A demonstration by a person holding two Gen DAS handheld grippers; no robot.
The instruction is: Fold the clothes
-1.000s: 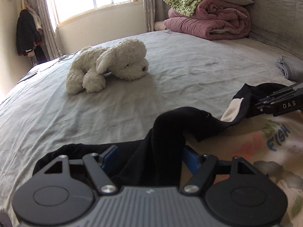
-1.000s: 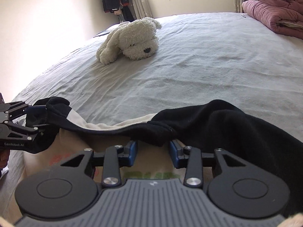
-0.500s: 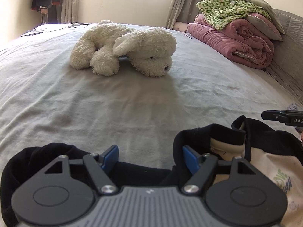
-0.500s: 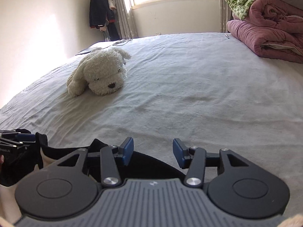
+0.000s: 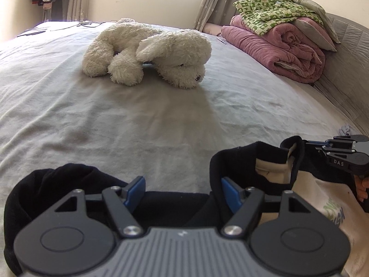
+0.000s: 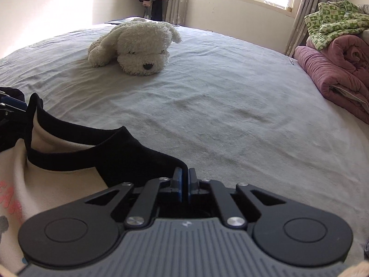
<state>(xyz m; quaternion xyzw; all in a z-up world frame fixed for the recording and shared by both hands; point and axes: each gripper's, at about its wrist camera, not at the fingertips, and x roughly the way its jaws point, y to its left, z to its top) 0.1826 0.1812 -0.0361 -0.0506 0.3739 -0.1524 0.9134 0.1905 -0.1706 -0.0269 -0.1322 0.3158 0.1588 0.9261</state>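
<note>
We view a grey bed [image 5: 161, 120] through two wrist cameras. Left tool [image 5: 182, 192]: its blue pads stand apart, with black cloth of the shirt [image 5: 306, 191] lying between and beneath them; no pad visibly presses on it. The shirt, cream with black sleeves and neckband and a printed front, lies on the bed at the near edge of both views, from 6 to 4 o'clock in the left view. Right tool [image 6: 183, 185]: its pads are together at the edge of the shirt's black shoulder [image 6: 129, 159], which sits at 9 o'clock of the pads; we cannot tell whether cloth is caught between them. In the left view this tool appears at 3 o'clock, beside the black neckband [image 5: 297, 154]. A white plush dog [image 5: 150, 53] lies at 12 o'clock, well apart from the shirt. Folded pink quilts under a green patterned cloth [image 5: 276, 11] are stacked at 2 o'clock.
</note>
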